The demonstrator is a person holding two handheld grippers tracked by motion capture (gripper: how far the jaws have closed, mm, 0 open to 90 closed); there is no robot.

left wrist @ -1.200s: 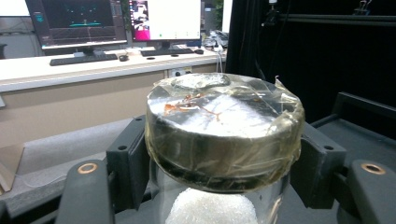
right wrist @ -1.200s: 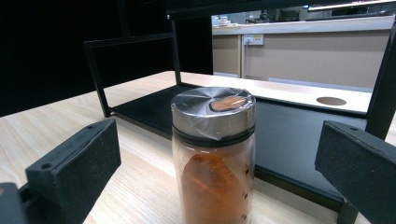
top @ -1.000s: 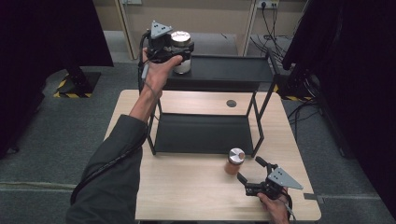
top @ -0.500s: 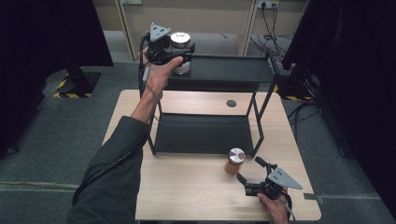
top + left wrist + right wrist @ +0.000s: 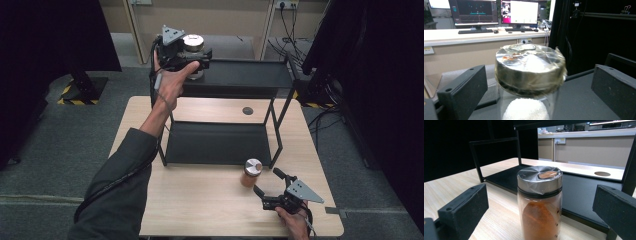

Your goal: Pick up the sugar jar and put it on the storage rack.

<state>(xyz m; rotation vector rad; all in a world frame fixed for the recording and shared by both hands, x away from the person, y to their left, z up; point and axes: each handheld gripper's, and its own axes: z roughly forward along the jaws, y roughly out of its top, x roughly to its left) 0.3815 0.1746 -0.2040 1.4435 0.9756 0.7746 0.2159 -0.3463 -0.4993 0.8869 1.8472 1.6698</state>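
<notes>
Where both jaws stand wide around jars, wooden table (image 5: 210, 200), black shelf rack (image 5: 240, 77), grey floor (image 5: 60, 130).

— What are the two jars like?

— The far one, the glass jar (image 5: 193, 50), stands upright on the top shelf (image 5: 250, 75) of the black rack, toward its far left corner. It has clear glass walls, a wide silver lid wrapped in clear film, and something white and fluffy inside, seen in the left gripper view (image 5: 529, 75).

— And the near one?

— The spice jar (image 5: 251, 172) stands upright on the wooden table (image 5: 200, 200), just in front of the rack's lower shelf, toward the right. It is narrower, with a silver cap under film and orange-brown powder filling most of it (image 5: 539, 202).
</notes>
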